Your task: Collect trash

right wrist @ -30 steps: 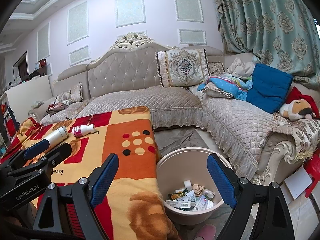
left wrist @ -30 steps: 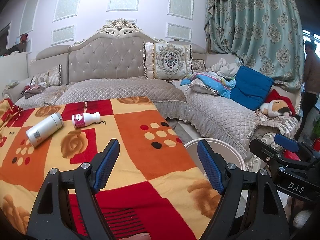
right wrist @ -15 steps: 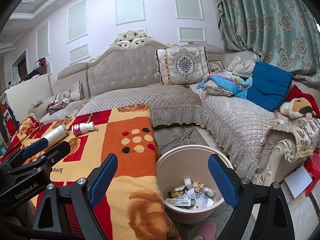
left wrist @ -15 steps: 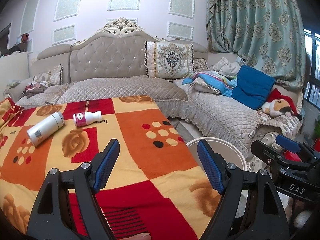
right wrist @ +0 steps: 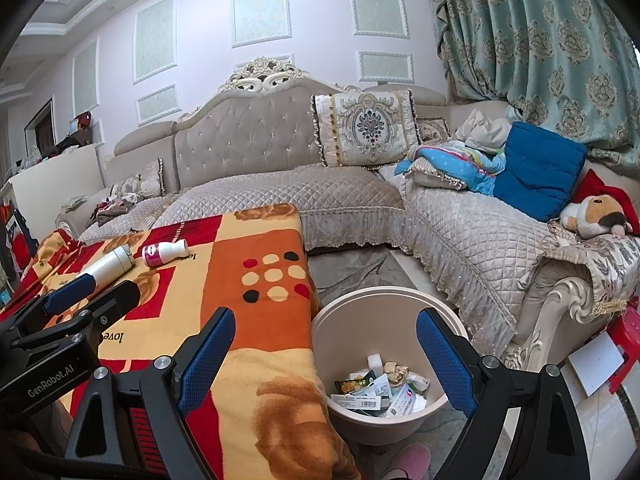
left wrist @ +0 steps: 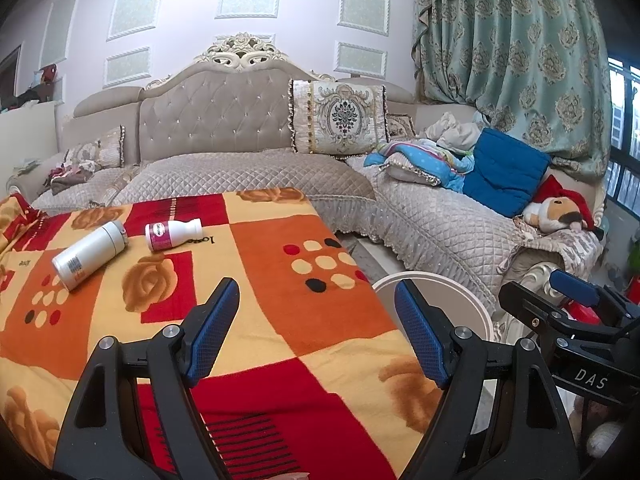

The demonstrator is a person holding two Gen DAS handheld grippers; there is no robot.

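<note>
My left gripper (left wrist: 316,332) and right gripper (right wrist: 324,360) are both released, empty: two bottles, white bottle (left wrist: 89,254) and pink-labelled bottle (left wrist: 173,234), lie toward the tabletop's far left corner, trash bin (right wrist: 384,300) waiting beside its right edge.

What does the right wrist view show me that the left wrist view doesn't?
Only the right wrist view: crumpled paper and wrappers lying inside the round beige trash bin. Only the left wrist view: dark window panes beside the curtain. Both: the white cylindrical bottle and the small white bottle with the pink label lying on the patterned orange blanket, apart from both grippers, whose jaws stand open and empty.
</note>
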